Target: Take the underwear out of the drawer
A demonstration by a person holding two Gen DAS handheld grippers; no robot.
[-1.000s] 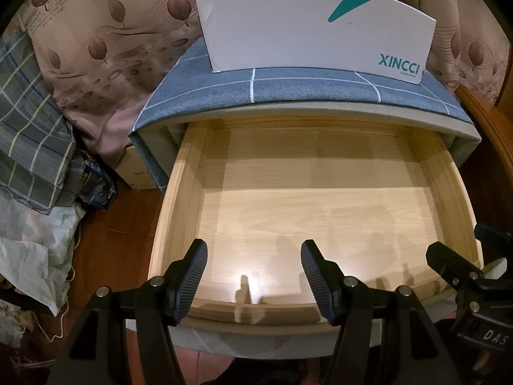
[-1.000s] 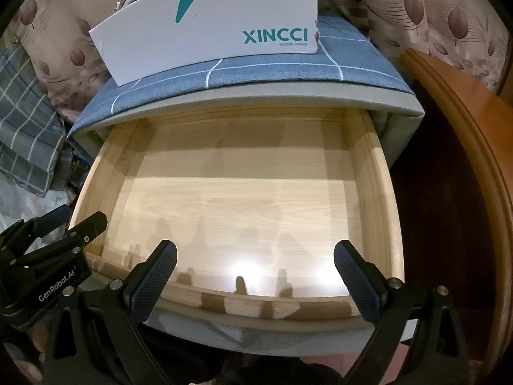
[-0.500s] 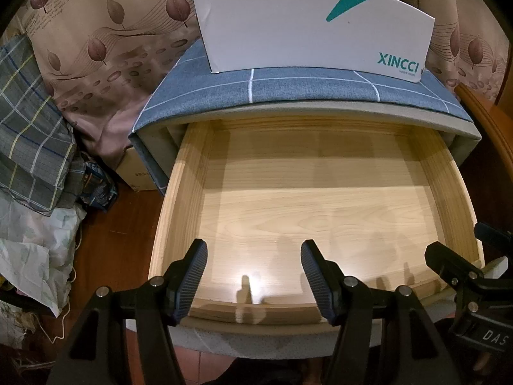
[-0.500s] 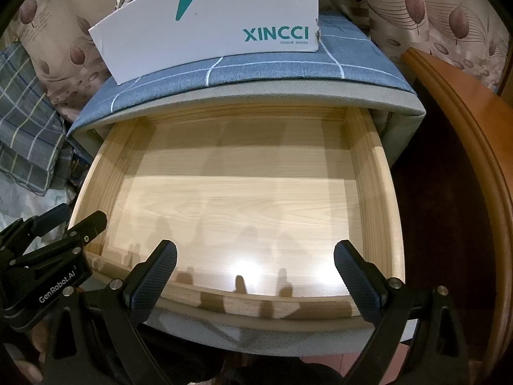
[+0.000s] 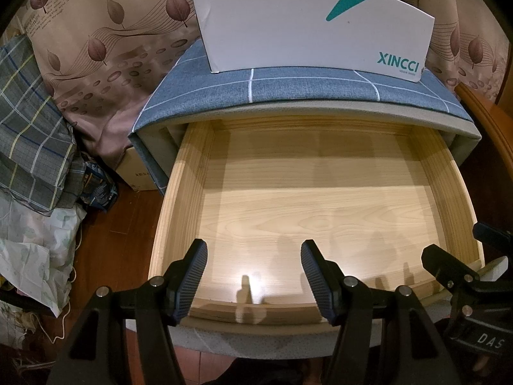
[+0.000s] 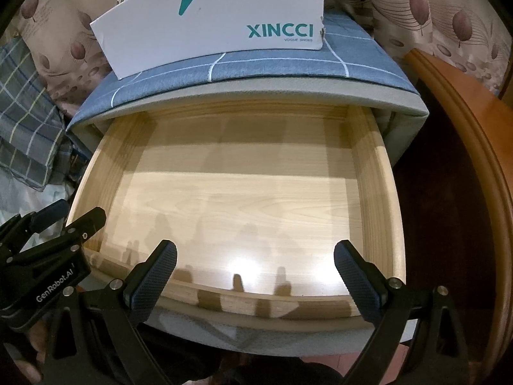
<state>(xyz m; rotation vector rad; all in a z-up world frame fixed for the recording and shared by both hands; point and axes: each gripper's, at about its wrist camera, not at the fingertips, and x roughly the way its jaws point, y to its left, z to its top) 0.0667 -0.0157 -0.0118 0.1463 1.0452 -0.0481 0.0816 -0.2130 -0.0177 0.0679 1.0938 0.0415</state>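
Here, XINCCI box (image 5: pixel 307 29) above drawer (image 5: pixel 320 199), left claw (image 5: pixel 253 272) parted, right claw (image 6: pixel 255 269) wide.

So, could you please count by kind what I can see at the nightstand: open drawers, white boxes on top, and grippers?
Open drawer: 1, nothing visible inside
White box on top: 1
Grippers: 2, the left gripper and the right gripper, both with fingers apart
Total: 4
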